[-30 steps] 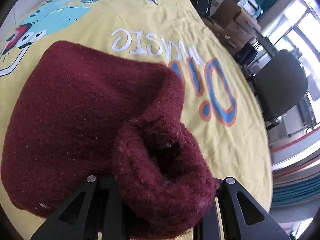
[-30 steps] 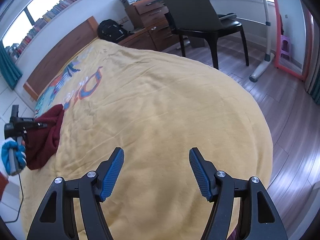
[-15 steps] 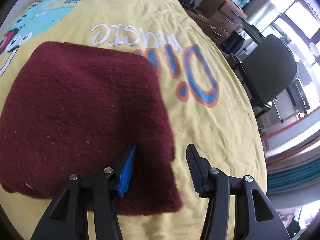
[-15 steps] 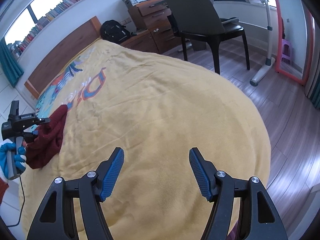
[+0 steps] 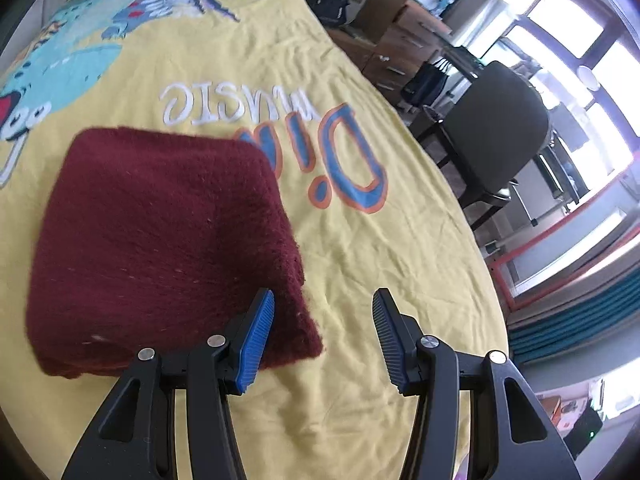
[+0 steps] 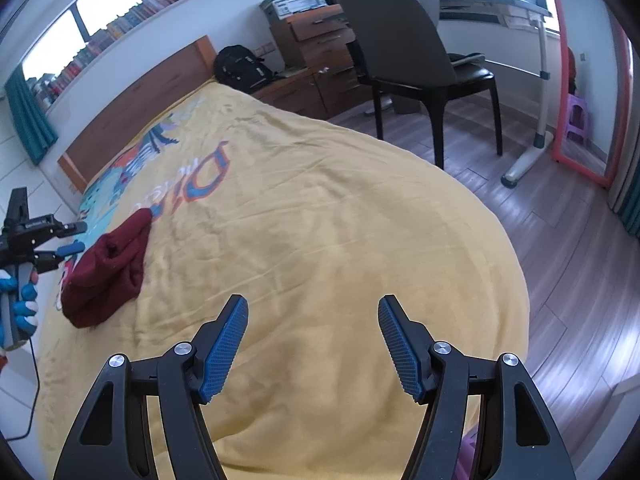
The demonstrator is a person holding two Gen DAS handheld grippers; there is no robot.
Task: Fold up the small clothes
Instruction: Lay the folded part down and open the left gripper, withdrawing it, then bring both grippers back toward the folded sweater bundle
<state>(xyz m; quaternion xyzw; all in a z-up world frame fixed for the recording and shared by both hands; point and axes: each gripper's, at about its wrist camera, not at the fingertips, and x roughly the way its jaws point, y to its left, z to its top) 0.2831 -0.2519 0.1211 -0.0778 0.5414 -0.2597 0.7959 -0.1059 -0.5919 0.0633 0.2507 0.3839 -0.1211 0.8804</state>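
Note:
A dark red knitted garment (image 5: 160, 236) lies folded into a flat rectangle on the yellow printed bedspread (image 5: 360, 240). My left gripper (image 5: 322, 336) hovers open above its near right corner, nothing between the blue pads. In the right wrist view the same garment (image 6: 110, 268) lies at the far left, with the left gripper (image 6: 74, 236) beside it in a gloved hand (image 6: 18, 308). My right gripper (image 6: 314, 344) stands open over bare bedspread (image 6: 320, 240), well away from the garment.
A dark chair (image 6: 400, 48) stands on the wood floor right of the bed. Wooden drawers (image 6: 320, 40) and a black backpack (image 6: 240, 66) sit by the headboard (image 6: 140, 100). A white desk leg (image 6: 536, 120) and a red-framed mirror (image 6: 580, 80) stand further right.
The left gripper let go of the bunched edge of the garment, which now lies flat and folded. The gripper opened and drew up and back. The right gripper rose a little.

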